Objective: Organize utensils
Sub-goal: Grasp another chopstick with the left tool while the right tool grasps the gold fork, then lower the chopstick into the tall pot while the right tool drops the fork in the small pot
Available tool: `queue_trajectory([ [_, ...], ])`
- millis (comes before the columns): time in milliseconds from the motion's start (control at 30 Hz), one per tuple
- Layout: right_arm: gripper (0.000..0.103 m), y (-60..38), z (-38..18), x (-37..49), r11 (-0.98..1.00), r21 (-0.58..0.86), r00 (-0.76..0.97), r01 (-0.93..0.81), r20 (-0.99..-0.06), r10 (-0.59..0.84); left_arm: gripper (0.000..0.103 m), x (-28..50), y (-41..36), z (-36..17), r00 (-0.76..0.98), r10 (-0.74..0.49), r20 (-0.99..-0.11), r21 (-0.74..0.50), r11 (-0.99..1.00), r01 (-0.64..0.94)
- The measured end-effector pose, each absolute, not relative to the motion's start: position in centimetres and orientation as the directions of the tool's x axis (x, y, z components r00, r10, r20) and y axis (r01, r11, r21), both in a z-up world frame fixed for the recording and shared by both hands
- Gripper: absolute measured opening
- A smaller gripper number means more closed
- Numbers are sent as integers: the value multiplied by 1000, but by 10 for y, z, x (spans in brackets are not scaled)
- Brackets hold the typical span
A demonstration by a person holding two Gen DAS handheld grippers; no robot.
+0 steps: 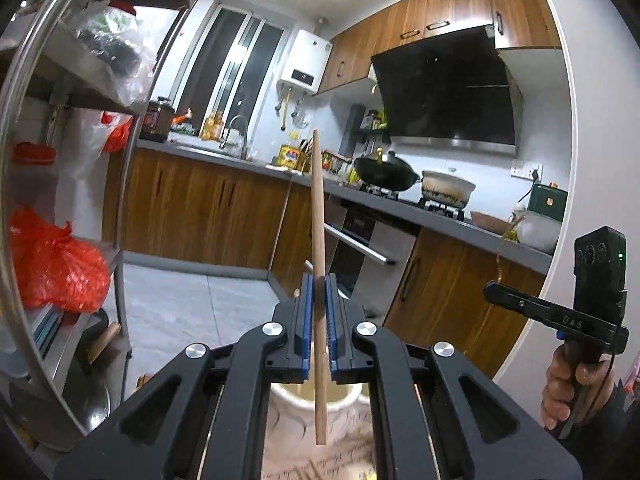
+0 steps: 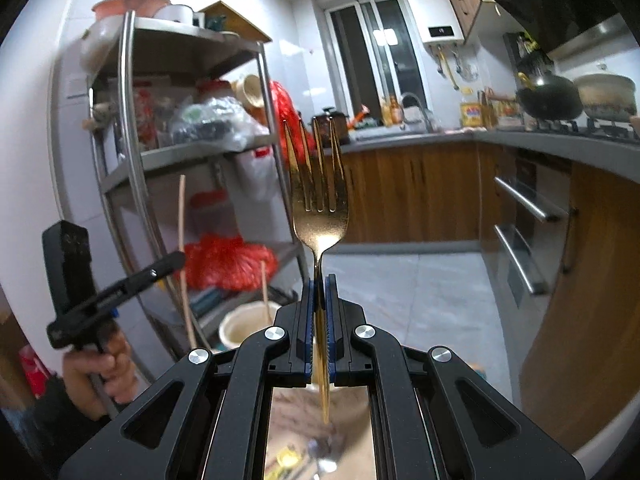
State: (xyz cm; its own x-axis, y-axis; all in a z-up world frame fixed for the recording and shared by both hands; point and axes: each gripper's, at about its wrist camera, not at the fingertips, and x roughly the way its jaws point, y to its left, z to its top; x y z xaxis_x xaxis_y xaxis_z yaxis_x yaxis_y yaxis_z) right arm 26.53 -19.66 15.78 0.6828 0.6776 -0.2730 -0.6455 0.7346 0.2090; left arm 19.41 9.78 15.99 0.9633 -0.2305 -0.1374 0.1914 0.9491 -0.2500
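Note:
My left gripper (image 1: 319,286) is shut on a wooden chopstick (image 1: 318,208), held upright with its lower end over a cream ceramic holder (image 1: 348,404) below the jaws. My right gripper (image 2: 319,284) is shut on a gold fork (image 2: 318,184), tines up. In the right wrist view the left gripper's body (image 2: 112,292) shows at the left with its chopstick (image 2: 183,248), beside the cream holder (image 2: 240,328), which has another chopstick (image 2: 265,292) standing in it. The right gripper's body (image 1: 560,312) shows at the right of the left wrist view.
A steel shelf rack (image 2: 136,152) with red bags (image 2: 228,260) stands to the left. Wooden kitchen cabinets (image 1: 200,204) and a grey counter run behind, with a black wok (image 1: 384,172) and a pot (image 1: 448,190) on the stove. More utensils lie blurred below the right gripper (image 2: 316,456).

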Motion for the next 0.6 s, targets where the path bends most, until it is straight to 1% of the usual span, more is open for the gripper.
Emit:
queue_trajectory([
  [167, 6, -183, 157, 278, 715, 222, 672, -663, -246, 699, 6, 206, 89, 167, 977, -198, -74, -222, 959, 177],
  [267, 6, -176, 157, 286, 720, 213, 677, -660, -248, 693, 6, 216, 85, 167, 983, -176, -51, -219, 962, 161],
  [333, 6, -171, 157, 291, 719, 214, 675, -661, -250, 694, 6, 223, 80, 162, 986, -159, -51, -205, 968, 145],
  [433, 6, -165, 150, 297, 724, 209, 674, -657, -268, 688, 6, 233, 73, 151, 987, -140, -79, -180, 976, 124],
  [600, 6, -155, 128, 305, 731, 196, 654, -653, -340, 675, 6, 243, 70, 130, 977, -134, -168, -166, 981, 106],
])
